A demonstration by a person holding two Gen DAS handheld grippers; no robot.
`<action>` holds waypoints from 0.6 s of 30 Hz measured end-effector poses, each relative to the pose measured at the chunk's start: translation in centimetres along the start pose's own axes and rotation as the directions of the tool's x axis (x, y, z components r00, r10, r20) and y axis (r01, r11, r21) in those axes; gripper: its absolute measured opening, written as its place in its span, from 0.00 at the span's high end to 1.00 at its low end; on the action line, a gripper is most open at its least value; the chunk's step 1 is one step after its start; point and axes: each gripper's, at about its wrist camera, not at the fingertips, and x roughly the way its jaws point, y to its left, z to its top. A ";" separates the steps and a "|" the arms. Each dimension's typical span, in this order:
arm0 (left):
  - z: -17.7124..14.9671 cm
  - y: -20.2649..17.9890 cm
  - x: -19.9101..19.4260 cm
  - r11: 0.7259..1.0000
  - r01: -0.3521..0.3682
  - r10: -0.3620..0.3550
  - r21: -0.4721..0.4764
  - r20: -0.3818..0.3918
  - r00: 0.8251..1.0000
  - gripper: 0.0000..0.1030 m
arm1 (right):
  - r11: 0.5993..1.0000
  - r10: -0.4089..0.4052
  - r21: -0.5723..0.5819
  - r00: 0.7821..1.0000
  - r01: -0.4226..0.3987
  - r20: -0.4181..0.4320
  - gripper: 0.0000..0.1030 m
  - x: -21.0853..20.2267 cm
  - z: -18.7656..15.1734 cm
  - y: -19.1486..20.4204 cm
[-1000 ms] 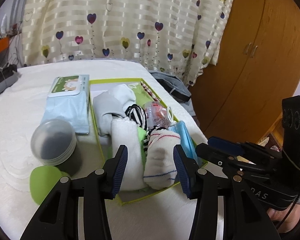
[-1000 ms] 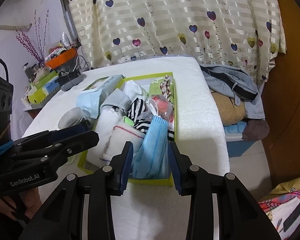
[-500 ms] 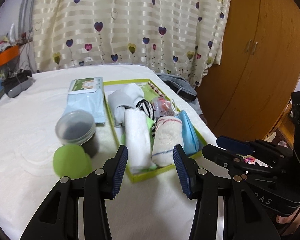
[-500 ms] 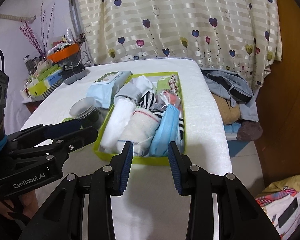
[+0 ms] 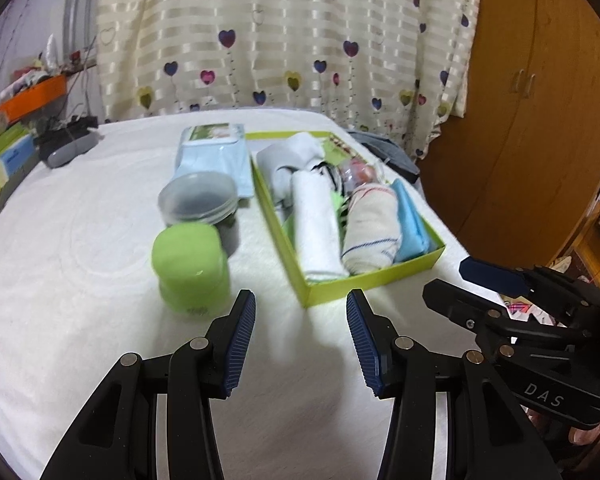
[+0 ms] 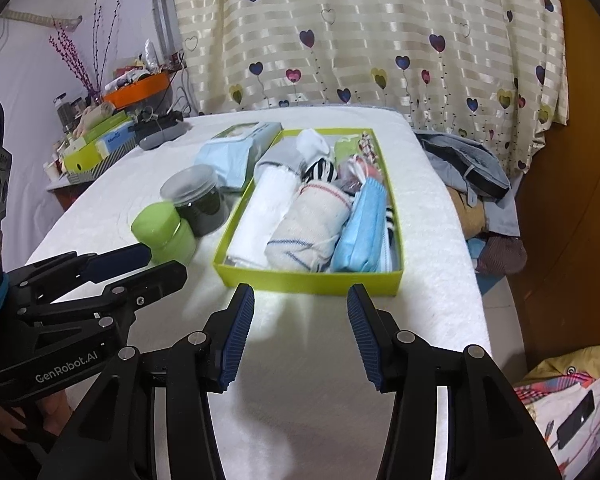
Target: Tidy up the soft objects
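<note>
Right wrist view: the lime-green box point(image 6: 308, 280) sits on the white-covered table point(image 6: 432, 216), packed with a white rolled towel point(image 6: 260, 212), a cream striped roll point(image 6: 308, 226) and a blue mask point(image 6: 364, 228) side by side. Right gripper point(image 6: 300, 334), its jaws having just been opening, and left gripper point(image 5: 302, 344) both stand apart, empty, short of the box

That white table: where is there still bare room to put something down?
The white table is bare in front of the green box, where both tongs hover open, and left of the green jar. It is crowded inside the box, packed with rolled cloths, and around the clear tub and wipes pack.
</note>
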 end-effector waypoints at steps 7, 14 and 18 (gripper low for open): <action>-1.3 1.0 0.6 0.999 -0.034 0.033 -0.022 -0.032 0.999 0.55 | 1.000 -0.001 -0.005 0.999 0.001 -0.039 0.52 1.5 -1.0 0.4; -1.9 1.5 1.8 0.997 -0.081 0.079 -0.018 -0.060 0.995 0.55 | 1.000 -0.004 -0.013 0.997 0.003 -0.083 0.52 3.6 -1.7 0.8; -2.2 1.8 2.5 0.994 -0.107 0.106 -0.014 -0.076 0.991 0.55 | 1.000 -0.011 -0.008 0.994 0.011 -0.106 0.52 4.6 -1.9 0.5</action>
